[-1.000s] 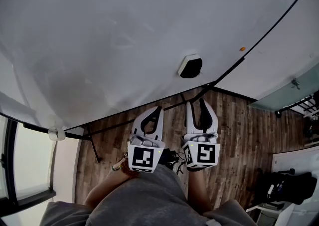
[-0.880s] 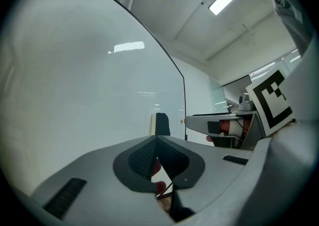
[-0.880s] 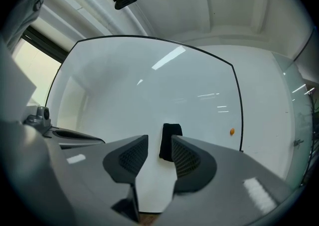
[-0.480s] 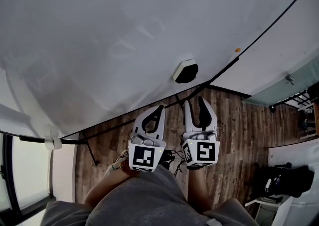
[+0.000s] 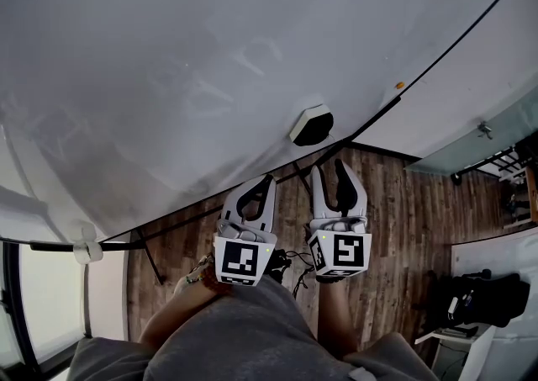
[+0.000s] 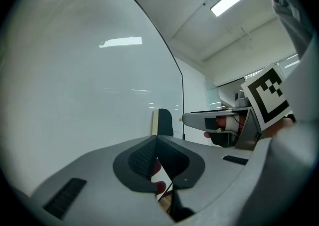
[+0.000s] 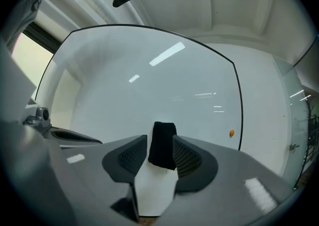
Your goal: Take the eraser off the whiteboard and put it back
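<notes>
While eraser [image 5: 313, 125] sits on whiteboard [image 5: 210, 60], wood floor [image 5: 403, 228] below.

left gripper [image 5: 266, 183], right gripper [image 5: 329, 171]: light-grey shells, black ribbed pads [image 7: 187, 158]; black-and-white marker cube [image 5: 242, 260] on each; black cables [image 5: 290, 263] between; grey garment [image 5: 244, 329]; beaded bracelet [image 5: 198, 272].

The eraser [image 5: 313, 124] sits on the whiteboard [image 5: 210, 51] straight ahead of the right gripper [image 5: 330, 171], in line with the gap between its parted jaws but apart from them. The left gripper [image 5: 267, 179] is just beside the right gripper, on its left, so the eraser lies ahead of it and to its right. A small dot [image 5: 400, 84] sits on the board farther right, near the board's edge. The floor [image 5: 403, 219] lies below both grippers.
</notes>
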